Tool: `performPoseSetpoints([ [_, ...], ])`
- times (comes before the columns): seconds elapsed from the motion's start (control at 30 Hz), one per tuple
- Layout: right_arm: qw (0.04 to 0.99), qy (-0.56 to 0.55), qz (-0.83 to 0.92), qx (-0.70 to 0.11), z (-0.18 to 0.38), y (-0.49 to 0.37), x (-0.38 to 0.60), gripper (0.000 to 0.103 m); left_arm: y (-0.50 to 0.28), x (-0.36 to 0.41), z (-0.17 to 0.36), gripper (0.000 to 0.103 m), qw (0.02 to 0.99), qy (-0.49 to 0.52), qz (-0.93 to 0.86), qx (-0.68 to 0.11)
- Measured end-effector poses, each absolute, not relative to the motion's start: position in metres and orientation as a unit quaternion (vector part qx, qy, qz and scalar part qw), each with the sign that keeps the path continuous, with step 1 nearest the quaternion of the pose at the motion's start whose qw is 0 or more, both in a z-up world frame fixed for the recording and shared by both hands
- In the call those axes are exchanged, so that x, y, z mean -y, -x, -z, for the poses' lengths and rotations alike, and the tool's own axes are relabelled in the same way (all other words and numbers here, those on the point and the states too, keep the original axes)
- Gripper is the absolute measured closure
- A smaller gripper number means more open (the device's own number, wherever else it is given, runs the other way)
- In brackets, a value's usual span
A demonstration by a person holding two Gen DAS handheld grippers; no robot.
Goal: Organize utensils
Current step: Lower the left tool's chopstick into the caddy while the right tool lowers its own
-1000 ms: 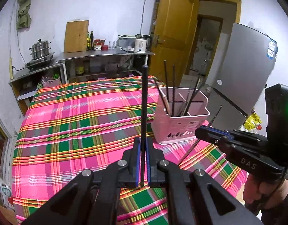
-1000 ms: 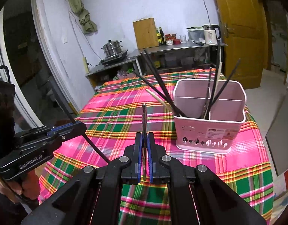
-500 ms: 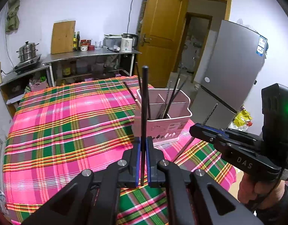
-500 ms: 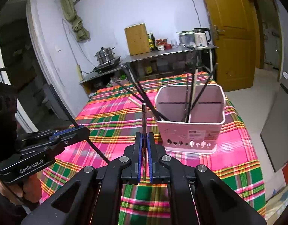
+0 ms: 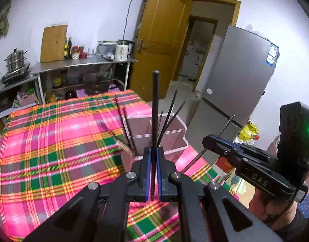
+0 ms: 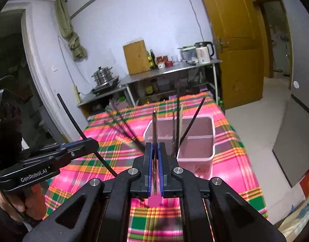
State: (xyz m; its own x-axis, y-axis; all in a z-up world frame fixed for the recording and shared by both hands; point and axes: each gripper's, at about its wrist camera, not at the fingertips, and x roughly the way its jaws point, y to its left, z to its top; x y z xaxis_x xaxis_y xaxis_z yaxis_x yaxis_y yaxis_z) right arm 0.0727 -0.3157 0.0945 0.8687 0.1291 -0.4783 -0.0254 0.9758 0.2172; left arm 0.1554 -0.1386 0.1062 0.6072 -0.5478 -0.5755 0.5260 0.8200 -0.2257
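On the desk (image 5: 53,141), covered by a pink, green and orange plaid cloth, stands a pale pink utensil holder (image 5: 174,141) near the far right corner, divided into compartments. Several dark chopsticks (image 6: 191,125) lean inside it, their ends fanning above the rim; motion blur hides which compartment each occupies. Left claw (image 5: 152,173): jaws closed on a black chopstick (image 5: 155,109) that stands upright between the blue pads, its tip above the holder in this view. Right claw (image 6: 154,169): jaws closed on a thin metallic chopstick (image 6: 154,125), also upright, in front of the holder's near wall. Each claw appears in the other's view, held by a hand (image 5: 275,205). Behind the desk: a steel shelf (image 6: 168,70) bearing a kettle (image 6: 203,53), a wooden cutting board (image 6: 136,57) and a steamer pot (image 6: 103,75).
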Motion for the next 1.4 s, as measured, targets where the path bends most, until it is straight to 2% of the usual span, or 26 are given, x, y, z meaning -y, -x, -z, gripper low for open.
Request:
performPoseSetpoints([
  [0.5, 0.971, -0.117, -0.02, -0.207, -0.126, -0.112, 0.343, 0.098, -0.213, 0.164, -0.139, 0.097, 0.91, 0.02, 0.295, -0.292],
  [1.13, 0.954, -0.114, -0.016, -0.276, -0.068, -0.159, 0.34, 0.098, -0.244, 0.182, -0.085, 0.097, 0.896, -0.012, 0.285, -0.34],
  [1.4, 0.946, -0.109, -0.015, -0.304, -0.045, -0.163, 0.334, 0.098, -0.246, 0.184, -0.085, 0.095, 0.895, -0.019, 0.289, -0.34],
])
